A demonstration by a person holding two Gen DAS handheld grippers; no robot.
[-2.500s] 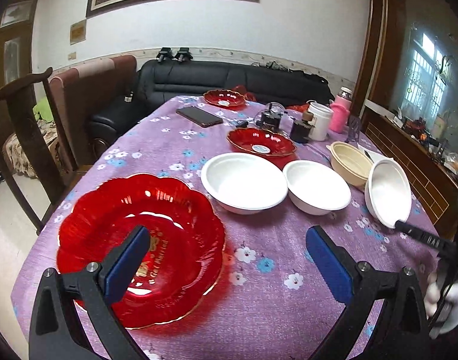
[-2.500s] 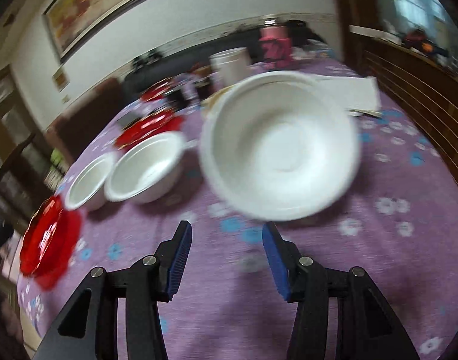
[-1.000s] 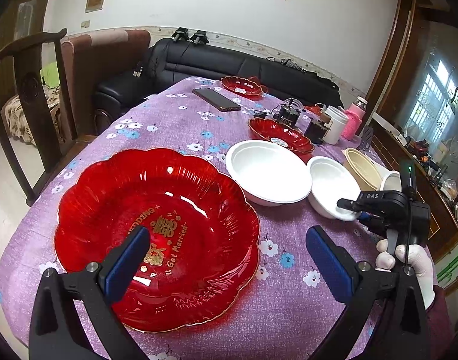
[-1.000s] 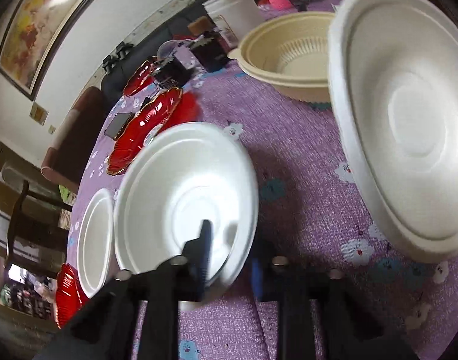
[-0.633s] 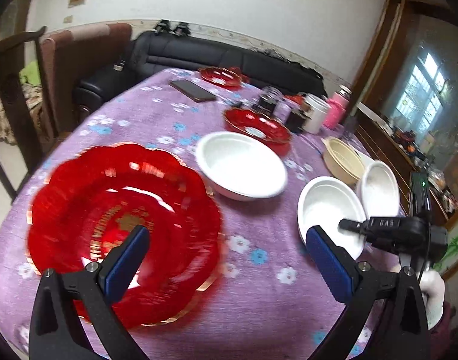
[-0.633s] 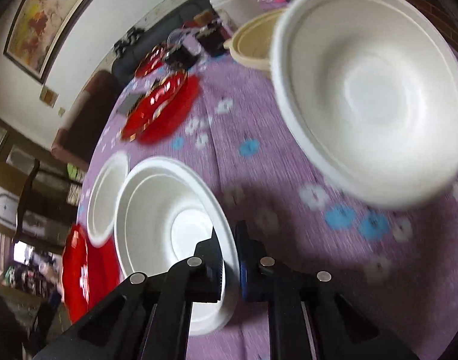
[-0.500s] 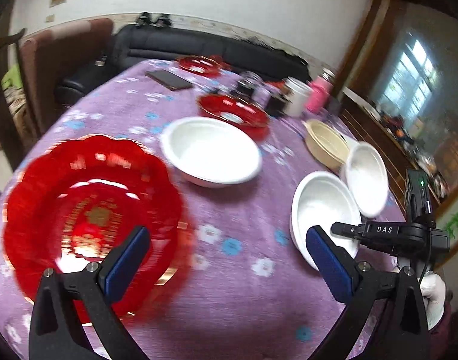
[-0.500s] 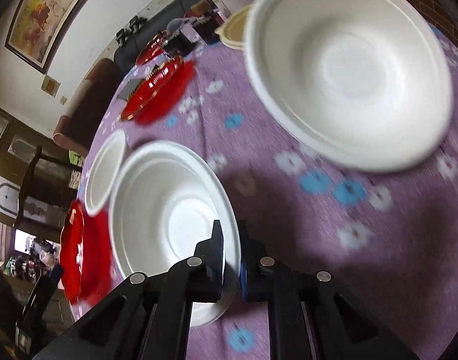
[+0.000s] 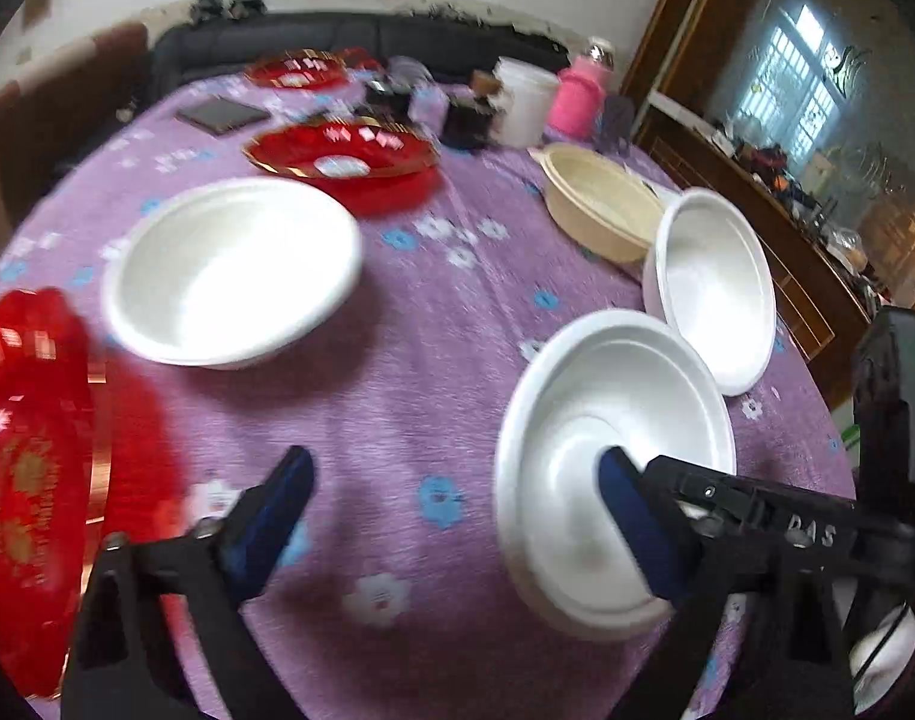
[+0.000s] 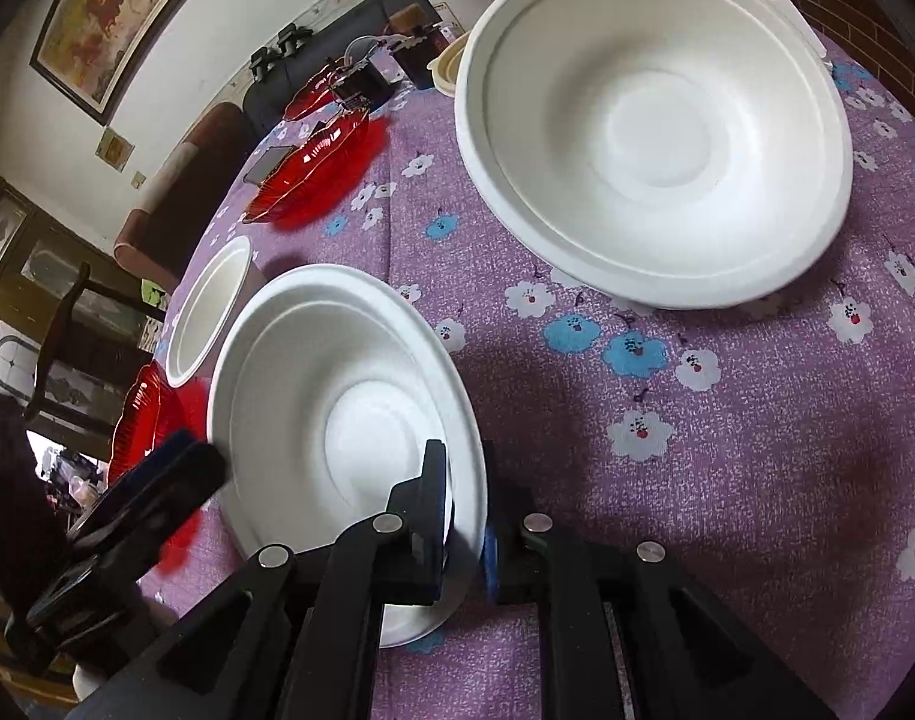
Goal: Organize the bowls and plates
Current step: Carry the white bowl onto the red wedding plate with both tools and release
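My right gripper (image 10: 466, 519) is shut on the near rim of a white bowl (image 10: 337, 420), one finger inside and one outside; the bowl is tilted. The same white bowl (image 9: 601, 438) sits at lower right in the left wrist view, with the right gripper (image 9: 757, 510) behind it. My left gripper (image 9: 451, 516) is closing. Its right finger (image 9: 631, 531) overlaps the bowl's inside and its left finger (image 9: 271, 510) hangs over the cloth; no pad visibly presses on the bowl. A second white bowl (image 9: 715, 288) (image 10: 655, 138) stands just beyond. A third white bowl (image 9: 229, 270) (image 10: 208, 318) lies further left.
A purple flowered cloth (image 9: 433, 360) covers the table. A large red plate (image 9: 25, 480) lies at the near left, a smaller red plate (image 9: 343, 150) mid-table and another red plate (image 9: 295, 69) far back. A beige bowl (image 9: 601, 204), white cup (image 9: 526, 102), pink bottle (image 9: 577, 96) and phone (image 9: 223, 114) stand at the back.
My left gripper has swung right from the large red plate to the held bowl, and its jaws have narrowed. The right gripper closed on the bowl's rim and drew it nearer.
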